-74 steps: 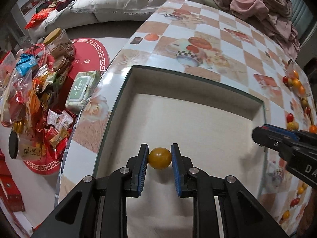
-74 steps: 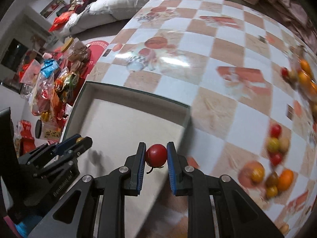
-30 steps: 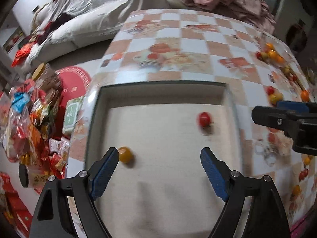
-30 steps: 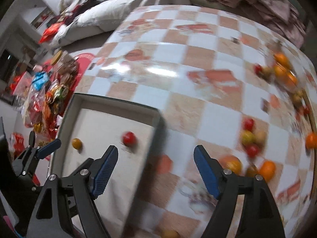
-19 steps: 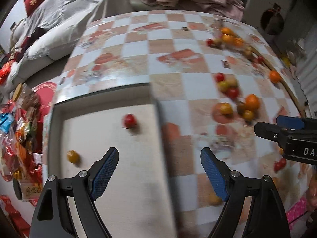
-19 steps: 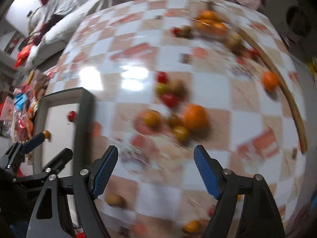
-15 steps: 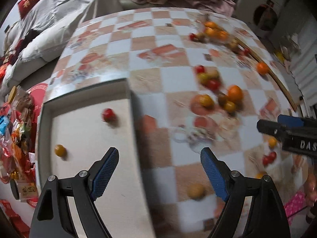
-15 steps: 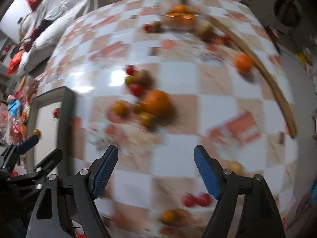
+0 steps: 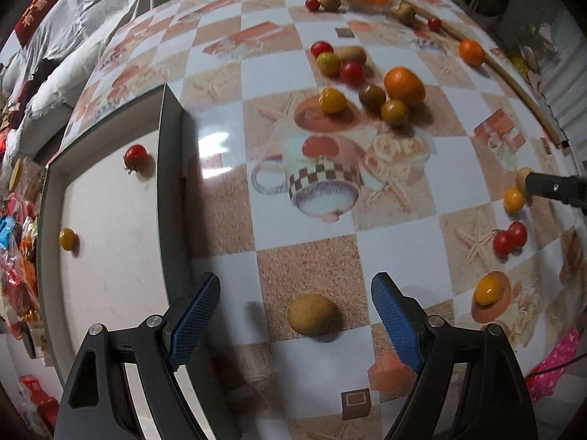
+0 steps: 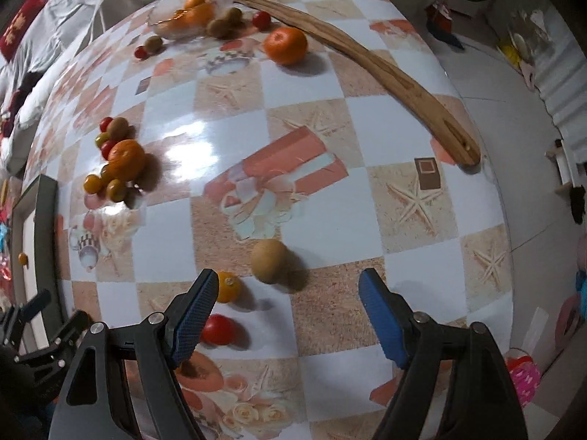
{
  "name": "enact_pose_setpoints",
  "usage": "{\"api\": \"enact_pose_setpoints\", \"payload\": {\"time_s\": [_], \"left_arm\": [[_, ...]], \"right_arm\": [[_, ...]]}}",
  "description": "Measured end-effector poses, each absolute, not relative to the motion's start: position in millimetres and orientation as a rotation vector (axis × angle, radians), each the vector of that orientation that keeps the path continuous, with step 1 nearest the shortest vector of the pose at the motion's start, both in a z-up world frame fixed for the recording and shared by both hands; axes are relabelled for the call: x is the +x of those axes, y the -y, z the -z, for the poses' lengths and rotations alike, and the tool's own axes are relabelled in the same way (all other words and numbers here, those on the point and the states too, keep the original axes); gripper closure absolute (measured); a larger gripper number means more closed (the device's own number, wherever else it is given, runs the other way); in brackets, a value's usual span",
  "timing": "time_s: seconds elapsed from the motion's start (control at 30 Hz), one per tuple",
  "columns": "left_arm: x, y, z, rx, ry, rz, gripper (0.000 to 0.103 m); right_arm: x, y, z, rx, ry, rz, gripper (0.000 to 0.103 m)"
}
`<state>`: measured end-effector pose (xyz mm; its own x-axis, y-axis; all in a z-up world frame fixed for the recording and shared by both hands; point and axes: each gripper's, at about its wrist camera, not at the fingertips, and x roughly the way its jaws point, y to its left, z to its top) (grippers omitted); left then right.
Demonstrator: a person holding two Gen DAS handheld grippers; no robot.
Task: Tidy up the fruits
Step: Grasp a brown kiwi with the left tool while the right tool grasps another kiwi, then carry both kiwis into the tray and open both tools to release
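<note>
My left gripper point(image 9: 295, 317) is open and empty, with a brown kiwi point(image 9: 312, 314) on the table between its fingers. The white tray point(image 9: 110, 220) to the left holds a red tomato point(image 9: 135, 154) and a yellow tomato point(image 9: 68, 239). My right gripper point(image 10: 288, 311) is open and empty, just short of another kiwi point(image 10: 269, 261). A yellow tomato point(image 10: 227, 287) and a red tomato point(image 10: 217, 329) lie by its left finger point(image 10: 194, 311). A cluster with an orange point(image 9: 403, 85) and small tomatoes lies mid-table.
A glass bowl point(image 10: 179, 18) of oranges stands at the far edge beside a long wooden stick point(image 10: 367, 62). A lone orange point(image 10: 285, 45) lies near it. Snack packets point(image 9: 14, 242) crowd the floor left of the table. The table edge drops off at right.
Both grippers let go of their tomatoes in the tray, opened wide and swung right across the table. Each now has a kiwi in front of it.
</note>
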<state>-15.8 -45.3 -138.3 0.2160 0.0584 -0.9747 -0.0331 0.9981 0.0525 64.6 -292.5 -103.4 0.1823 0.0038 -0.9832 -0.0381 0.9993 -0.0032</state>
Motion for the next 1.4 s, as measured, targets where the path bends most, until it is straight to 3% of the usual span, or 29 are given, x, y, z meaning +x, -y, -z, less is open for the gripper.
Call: {"api": "enact_pose_setpoints", "payload": {"time_s": [0.1, 0.17, 0.27, 0.33, 0.4, 0.43, 0.5, 0.53, 0.6, 1.4], "left_arm": [[-18, 47, 144, 0.021, -1.368, -0.075, 0.018], [-20, 49, 147, 0.017, -1.381, -0.079, 0.018], [-24, 51, 150, 0.010, -1.392, -0.090, 0.019], [-26, 51, 151, -0.006, -1.399, -0.089, 0.031], [-29, 52, 151, -0.021, -1.399, -0.091, 0.033], [-30, 52, 151, -0.025, -1.400, -0.093, 0.035], [-32, 54, 149, -0.047, -1.398, -0.076, 0.053], [-33, 56, 148, -0.056, -1.399, -0.062, 0.057], [-32, 57, 147, -0.057, -1.397, -0.042, 0.075], [-26, -2, 93, -0.266, -1.301, -0.006, 0.074]], "right_arm": [[67, 288, 110, -0.035, -1.390, -0.049, 0.035], [69, 284, 114, -0.031, -1.398, -0.063, 0.048], [74, 279, 118, -0.036, -1.397, -0.064, 0.053], [76, 278, 118, -0.037, -1.393, -0.056, 0.054], [76, 277, 119, -0.053, -1.390, -0.047, 0.058], [74, 277, 118, -0.058, -1.387, -0.045, 0.067], [75, 277, 119, -0.057, -1.388, -0.048, 0.076], [76, 277, 119, -0.054, -1.389, -0.052, 0.076], [76, 277, 119, -0.053, -1.391, -0.053, 0.076], [68, 206, 86, -0.061, -1.361, -0.216, 0.076]]}}
